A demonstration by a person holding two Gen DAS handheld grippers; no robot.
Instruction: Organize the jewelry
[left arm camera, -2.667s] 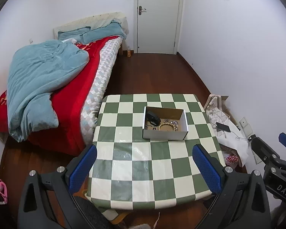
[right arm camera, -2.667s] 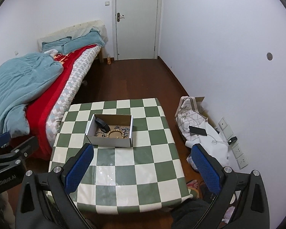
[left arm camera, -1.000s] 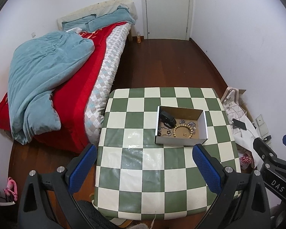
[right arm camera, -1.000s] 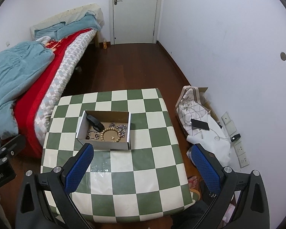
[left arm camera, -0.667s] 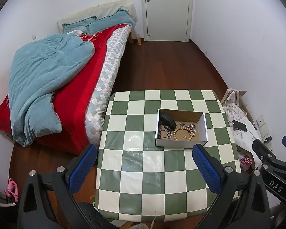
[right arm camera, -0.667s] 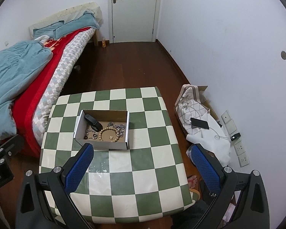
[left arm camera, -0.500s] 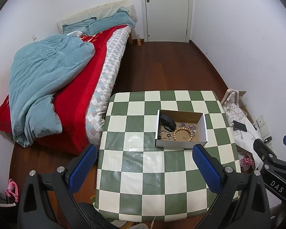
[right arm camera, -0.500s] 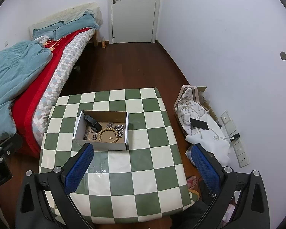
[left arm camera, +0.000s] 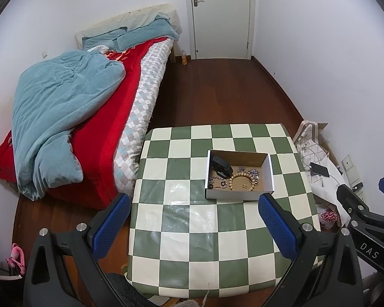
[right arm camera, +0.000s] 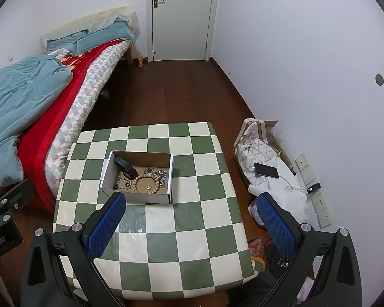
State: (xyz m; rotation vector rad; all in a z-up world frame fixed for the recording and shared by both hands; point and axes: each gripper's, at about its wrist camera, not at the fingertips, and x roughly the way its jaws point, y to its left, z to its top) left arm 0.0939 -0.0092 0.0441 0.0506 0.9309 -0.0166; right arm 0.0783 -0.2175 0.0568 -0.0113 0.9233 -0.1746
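Note:
A shallow white cardboard box (left arm camera: pixel 239 194) (right arm camera: pixel 137 198) sits on a green-and-cream checkered table (left arm camera: pixel 192 230) (right arm camera: pixel 192 230). Inside lie a wooden bead bracelet (left arm camera: pixel 243 182) (right arm camera: pixel 146 183), silver chain pieces (left arm camera: pixel 253 172) (right arm camera: pixel 160 174), small dark rings (left arm camera: pixel 216 182) (right arm camera: pixel 121 183) and a black case (left arm camera: pixel 220 165) (right arm camera: pixel 125 166). My left gripper (left arm camera: pixel 194 222) hangs open high above the table's near half, nothing between its blue pads. My right gripper (right arm camera: pixel 192 221) is likewise open and empty, to the right of the box.
A bed with a red sheet and blue quilt (left arm camera: pixel 64 112) stands left of the table. A white door (left arm camera: pixel 219 15) is at the far wall. Bags, a phone (right arm camera: pixel 266 170) and wall sockets (right arm camera: pixel 320 204) lie on the floor by the right wall.
Both grippers have risen and tilted a little, so the table and box now sit slightly lower and smaller in view. Both stay open; nothing in the box has moved.

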